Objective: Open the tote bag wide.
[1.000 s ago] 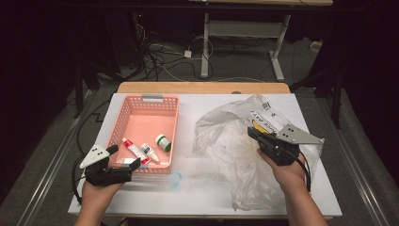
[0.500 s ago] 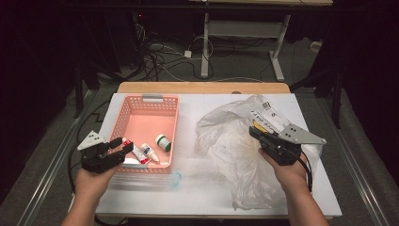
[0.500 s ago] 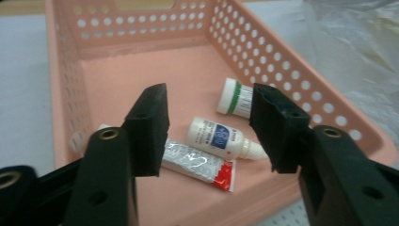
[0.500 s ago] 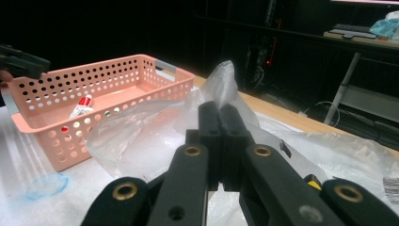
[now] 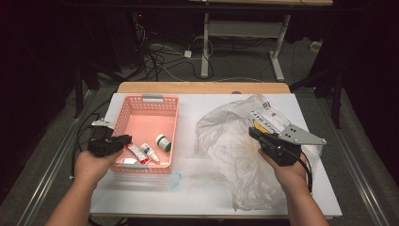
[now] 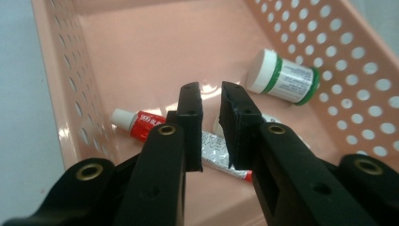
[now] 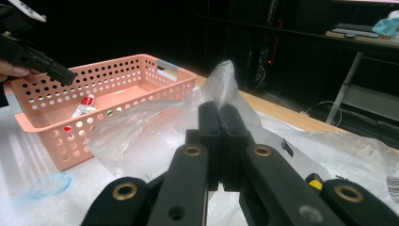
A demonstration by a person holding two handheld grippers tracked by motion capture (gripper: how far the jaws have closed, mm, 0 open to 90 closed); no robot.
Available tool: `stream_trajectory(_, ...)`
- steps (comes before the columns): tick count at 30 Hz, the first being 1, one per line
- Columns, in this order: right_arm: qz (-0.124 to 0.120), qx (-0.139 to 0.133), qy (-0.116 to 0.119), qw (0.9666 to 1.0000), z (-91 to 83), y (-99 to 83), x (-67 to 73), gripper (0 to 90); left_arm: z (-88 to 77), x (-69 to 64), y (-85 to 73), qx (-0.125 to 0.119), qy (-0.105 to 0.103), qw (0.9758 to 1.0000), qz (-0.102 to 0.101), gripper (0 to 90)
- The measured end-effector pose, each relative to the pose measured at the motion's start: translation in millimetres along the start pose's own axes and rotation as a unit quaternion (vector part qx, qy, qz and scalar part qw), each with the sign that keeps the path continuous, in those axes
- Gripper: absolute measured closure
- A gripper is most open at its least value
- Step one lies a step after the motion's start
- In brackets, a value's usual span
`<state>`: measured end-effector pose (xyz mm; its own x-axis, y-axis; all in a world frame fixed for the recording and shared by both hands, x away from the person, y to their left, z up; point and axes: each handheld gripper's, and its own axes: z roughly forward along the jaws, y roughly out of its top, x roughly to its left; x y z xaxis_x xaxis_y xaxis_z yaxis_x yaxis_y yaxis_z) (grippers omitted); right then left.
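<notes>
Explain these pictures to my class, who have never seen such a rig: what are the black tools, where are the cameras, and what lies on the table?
There is no robot here. A person holds a tool with a two-jaw claw in each hand. One camera looks down from above. The other two ride on the tools and look along their jaws. On the table are a pink basket and a clear bag. In the basket lie a red tube and a green-banded jar. The left claw hangs over the basket. Its jaws have just been closing, with a narrow gap left and nothing gripped. The right claw is shut on the bag.
</notes>
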<state>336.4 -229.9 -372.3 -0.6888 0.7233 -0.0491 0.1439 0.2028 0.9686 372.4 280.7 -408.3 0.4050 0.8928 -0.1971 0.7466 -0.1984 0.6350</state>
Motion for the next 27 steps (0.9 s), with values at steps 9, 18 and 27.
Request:
stream_trajectory(9, 0.001, 0.0, 0.001, 1.0, -0.4, -0.2, -0.2, 90.0, 18.2, 1.2, 13.3, 0.103, 0.041, 0.9939, 0.005, 88.2)
stream_trajectory(18, 0.002, -0.002, 0.002, 1.0, -2.0, 0.8, 0.5, 90.0, 40.7, -9.8, 19.7, 0.234, 0.074, 0.9687, 0.039, 88.1)
stream_trajectory(27, 0.0, -0.004, 0.001, 1.0, -3.7, 1.5, 0.9, 90.0, 55.7, -13.3, 21.2, 0.308, 0.089, 0.9465, 0.04, 88.2)
